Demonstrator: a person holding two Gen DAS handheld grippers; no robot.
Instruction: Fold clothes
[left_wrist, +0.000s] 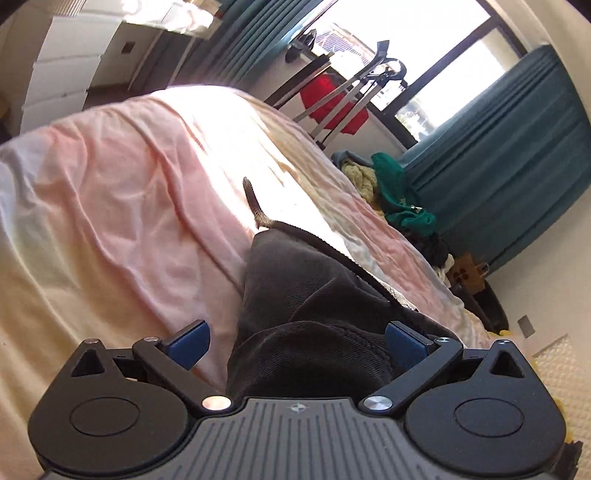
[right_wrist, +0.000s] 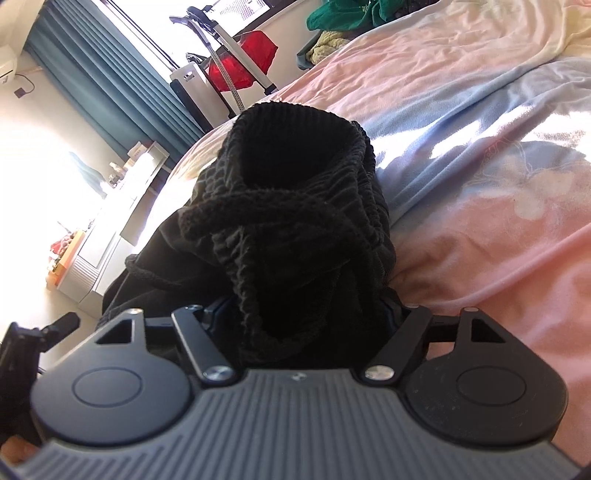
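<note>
Nearest the lens in the left wrist view, the left gripper (left_wrist: 297, 345) stands with its blue pads (left_wrist: 188, 345) spread wide; a fold of the black garment (left_wrist: 306, 302) runs up between them, and only the right-hand pad looks to touch the cloth. It clamps nothing. In the right wrist view the right gripper (right_wrist: 299, 314) is drawn in tight on the bunched, ribbed edge of the same black garment (right_wrist: 295, 206) — most likely an elastic waistband or cuff, with a drawcord-like loop hanging across it.

The garment lies on the bed (left_wrist: 122, 192), over a pink, blue and cream sheet, one dark edge trailing off toward the sunlit far side. As for progress, I judge the fold to be barely started: the cloth is still heaped and twisted, not spread flat, with no clean crease or squared edge showing. Smoothing it out and making the folds all seem left to do. More laundry waits beyond — a green garment (left_wrist: 402, 199) and a yellowish one sit in a pile (left_wrist: 364, 177) at the far corner of the bed.

Much is hard to read. The garment's full outline is cut off by both grippers, so whether it is trousers or a top I cannot tell. The right gripper's pads are buried in cloth, and the window glare washes out the middle of the bed.
</note>
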